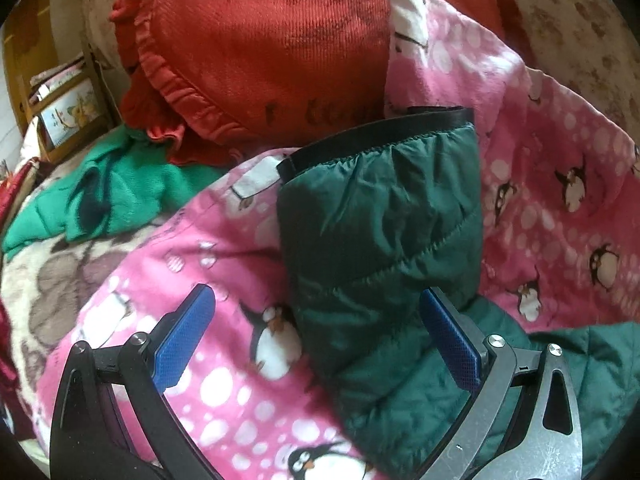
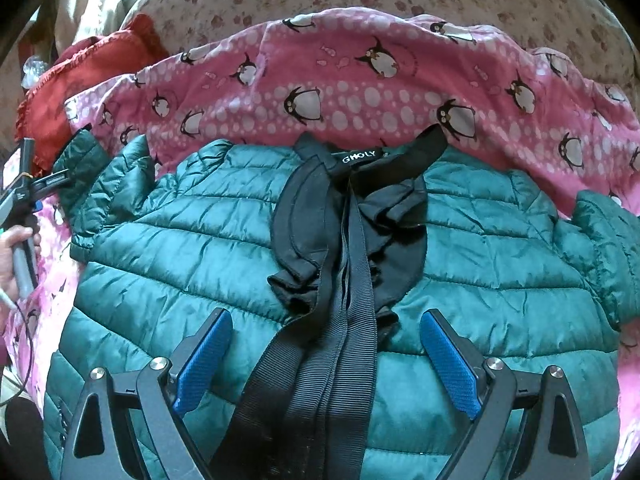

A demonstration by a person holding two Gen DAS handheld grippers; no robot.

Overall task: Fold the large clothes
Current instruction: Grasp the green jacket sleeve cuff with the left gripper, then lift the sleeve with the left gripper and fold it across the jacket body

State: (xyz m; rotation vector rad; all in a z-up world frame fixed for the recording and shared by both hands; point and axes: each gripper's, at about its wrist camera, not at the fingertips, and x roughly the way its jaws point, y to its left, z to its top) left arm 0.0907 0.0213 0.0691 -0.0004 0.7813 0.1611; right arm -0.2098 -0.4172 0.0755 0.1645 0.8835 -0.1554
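Lying flat, green jacket (image 2: 200,256), penguin blanket (image 2: 360,92) beneath

Dark green quilted jacket (image 2: 168,248) lying flat, front up, black collar (image 2: 360,184) toward 12 o'clock, black front placket running to 6, one sleeve (image 1: 380,216) stretched out, black-trimmed cuff toward 12

We hold our left gripper (image 1: 318,336) with its blue-padded fingers (image 1: 184,340) spread wide, nothing pinched between them. Our right gripper (image 2: 326,360) is likewise wide open, both pads (image 2: 450,364) bare. Far off to the left of the right claw, a hand (image 2: 12,260) wraps the grey handle of our left tool.
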